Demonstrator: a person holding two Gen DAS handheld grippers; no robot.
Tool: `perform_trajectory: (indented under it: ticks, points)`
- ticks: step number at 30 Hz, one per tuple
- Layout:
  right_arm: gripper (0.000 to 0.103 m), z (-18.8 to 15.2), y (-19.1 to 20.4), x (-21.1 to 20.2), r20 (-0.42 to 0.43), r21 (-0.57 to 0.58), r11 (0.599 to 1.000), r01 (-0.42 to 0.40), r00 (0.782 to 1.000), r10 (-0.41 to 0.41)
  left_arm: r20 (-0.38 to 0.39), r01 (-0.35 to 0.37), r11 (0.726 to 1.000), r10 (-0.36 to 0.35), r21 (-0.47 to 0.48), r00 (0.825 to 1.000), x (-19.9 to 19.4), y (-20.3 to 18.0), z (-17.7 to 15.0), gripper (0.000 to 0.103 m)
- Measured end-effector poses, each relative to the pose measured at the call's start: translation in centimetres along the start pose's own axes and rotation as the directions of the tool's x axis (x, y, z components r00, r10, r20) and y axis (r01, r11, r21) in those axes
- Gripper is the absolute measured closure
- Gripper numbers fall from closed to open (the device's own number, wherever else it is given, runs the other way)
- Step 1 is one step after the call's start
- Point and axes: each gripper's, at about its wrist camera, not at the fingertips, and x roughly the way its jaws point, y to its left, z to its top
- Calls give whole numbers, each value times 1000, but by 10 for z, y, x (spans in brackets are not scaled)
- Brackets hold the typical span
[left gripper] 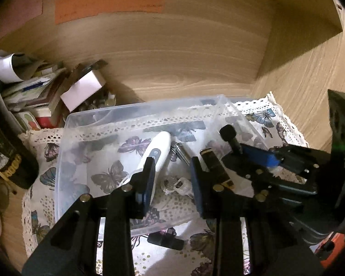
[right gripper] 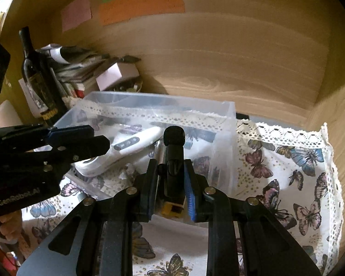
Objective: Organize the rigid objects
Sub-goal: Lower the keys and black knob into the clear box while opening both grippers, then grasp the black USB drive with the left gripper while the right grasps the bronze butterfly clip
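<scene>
A clear plastic bin (left gripper: 64, 142) (right gripper: 230, 119) stands on a butterfly-print cloth. In it lie a white handheld device (left gripper: 159, 147) (right gripper: 135, 143), a silver metal piece (left gripper: 180, 153), a small clear item (left gripper: 178, 185) and a black-and-gold rectangular object (left gripper: 215, 166). My left gripper (left gripper: 172, 174) is open and empty, over the bin's front, fingers either side of the white device's end. My right gripper (right gripper: 171, 174) (left gripper: 260, 154) is shut on a small black microphone (right gripper: 173, 151) (left gripper: 230, 135), holding it over the bin's right part.
The butterfly cloth (right gripper: 287, 161) with lace edge covers the wooden desk. A dark wine bottle (right gripper: 34, 69) (left gripper: 9, 147) and a pile of papers and boxes (left gripper: 46, 92) stand left of the bin. A small black object (left gripper: 165, 240) lies on the cloth before the bin. Coloured notes (right gripper: 140, 4) hang on the back panel.
</scene>
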Motion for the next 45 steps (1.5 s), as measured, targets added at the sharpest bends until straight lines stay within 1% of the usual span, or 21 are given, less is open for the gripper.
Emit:
perform_trajectory:
  ticks: [3,4,5,7,9,12,13,14,15,17,18,20,21,28,30,33,36,40,41,44,45]
  points:
    - [82,0,1,1,-5,-5,1000,1,1000,-1,20,-11,1000,11,10,1000,-7,-1,0,70]
    - [82,0,2,1,-5,-8,1000,1,1000,-1,25,-14,1000,14,10,1000,-10,-2,2,65]
    - [79,0,2,1,-5,-11,1000,4,1000,-4,33,-16,1000,16,10,999,-14,-1,2,58]
    - [74,1,3,0,0,-13,1000,4,1000,-4,49,-28,1000,27,9,998,-21,0,2,51]
    - [66,2,3,-4,12,-15,1000,5,1000,-5,66,-38,999,38,10,997,-28,1,0,49]
    - [59,3,4,-13,39,-17,1000,10,999,-10,84,-48,999,47,8,995,-39,4,-1,43]
    - [57,3,5,-18,51,-19,1000,12,999,-11,92,-57,998,56,5,994,-44,5,-3,39]
    - [53,3,6,-21,59,-20,1000,15,998,-13,102,-68,998,67,2,992,-49,7,-4,35]
    - [50,2,6,-26,70,-23,1000,17,997,-15,114,-78,997,78,0,990,-55,8,-6,34]
    - [46,1,9,-34,88,-26,999,19,996,-16,132,-96,995,96,-5,987,-65,11,-9,25]
    - [43,1,10,-38,95,-26,1000,17,995,-14,139,-105,994,105,-9,985,-69,12,-10,22]
    - [38,-2,13,-46,109,-26,1000,8,994,-5,154,-121,992,123,-18,980,-80,16,-15,14]
    - [37,-4,14,-49,114,-27,1000,6,994,-3,158,-126,992,128,-21,979,-84,17,-17,13]
    - [36,-21,29,-65,107,-36,999,-22,994,25,146,-168,986,166,-2,975,-100,21,-44,6]
    - [36,-30,36,-65,90,-27,998,-50,995,52,137,-171,985,168,6,976,-102,21,-53,6]
    - [36,-44,46,-59,45,-28,997,-76,996,77,115,-176,984,174,11,978,-101,23,-65,6]
    - [36,-62,57,-45,-28,-35,995,-96,995,95,83,-179,984,177,16,981,-96,26,-77,6]
    - [37,-82,65,-25,-126,-33,992,-121,985,116,38,-167,986,166,17,985,-88,30,-89,6]
    - [39,-84,66,-22,-139,-36,992,-122,983,116,29,-163,987,162,16,986,-86,30,-92,6]
    - [60,-90,70,-12,-193,-46,989,-139,973,128,-4,-148,989,148,12,989,-77,31,-97,6]
    - [66,-91,70,-12,-193,-53,990,-130,974,118,-16,-143,990,144,10,990,-73,31,-98,6]
